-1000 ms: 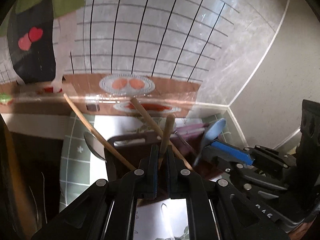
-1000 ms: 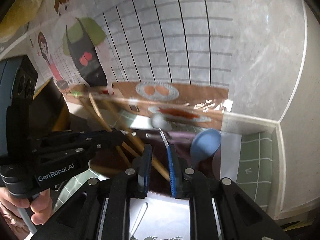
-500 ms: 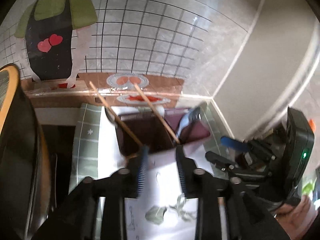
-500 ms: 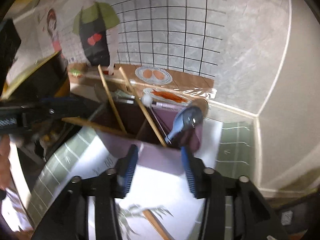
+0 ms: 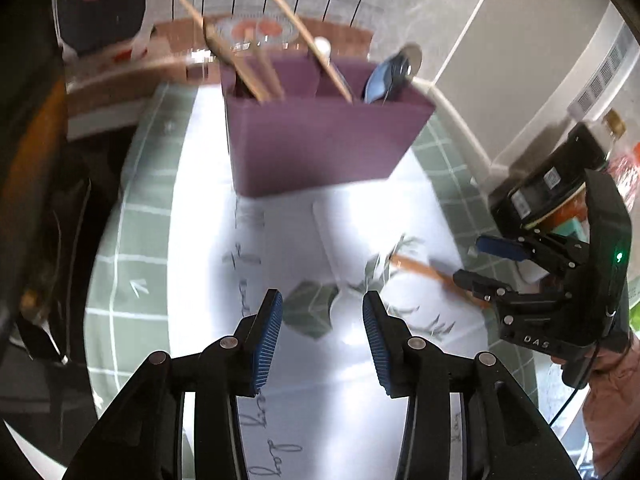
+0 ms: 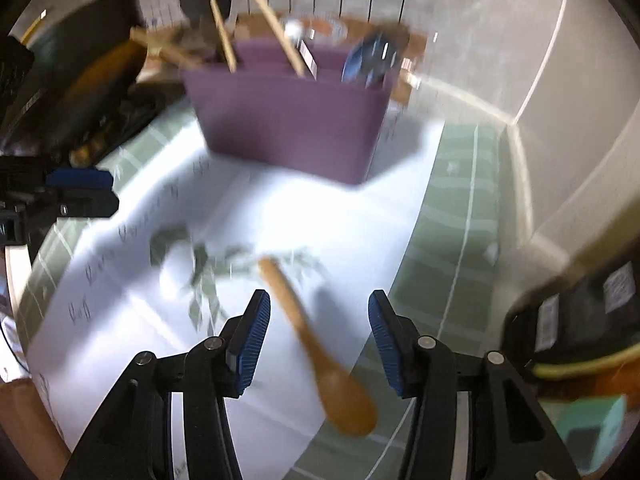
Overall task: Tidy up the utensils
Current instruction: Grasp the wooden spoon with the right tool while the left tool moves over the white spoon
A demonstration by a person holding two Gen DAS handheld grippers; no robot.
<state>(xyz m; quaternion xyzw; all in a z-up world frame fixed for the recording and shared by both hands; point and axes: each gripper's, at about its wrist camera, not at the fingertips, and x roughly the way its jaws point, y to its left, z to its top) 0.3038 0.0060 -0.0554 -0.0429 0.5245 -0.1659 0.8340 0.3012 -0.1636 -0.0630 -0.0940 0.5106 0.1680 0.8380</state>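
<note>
A purple utensil holder [image 5: 320,144] [image 6: 288,120] stands at the far end of the white mat. Wooden sticks [image 5: 256,76] and a blue spoon [image 5: 390,76] stick out of it. My left gripper [image 5: 322,320] hangs over the mat in front of the holder, its jaws opening with nothing between them. My right gripper [image 6: 318,324] is open above a wooden spoon [image 6: 320,344] that lies flat on the mat's right edge. The spoon shows between the fingers, and the pads do not touch it. In the left wrist view the right gripper [image 5: 480,264] sits over the wooden spoon's handle [image 5: 424,270].
A white paper mat [image 5: 280,240] with a leaf print lies on a green gridded cloth [image 6: 460,208]. A dark pan [image 6: 92,80] is at the left. Bottles and a teal box [image 6: 592,432] crowd the right. Walls meet in a corner behind the holder.
Both grippers have let go of utensils standing in the holder, opened, and drawn back and down toward the mat. The wooden spoon has come into view under the right gripper.
</note>
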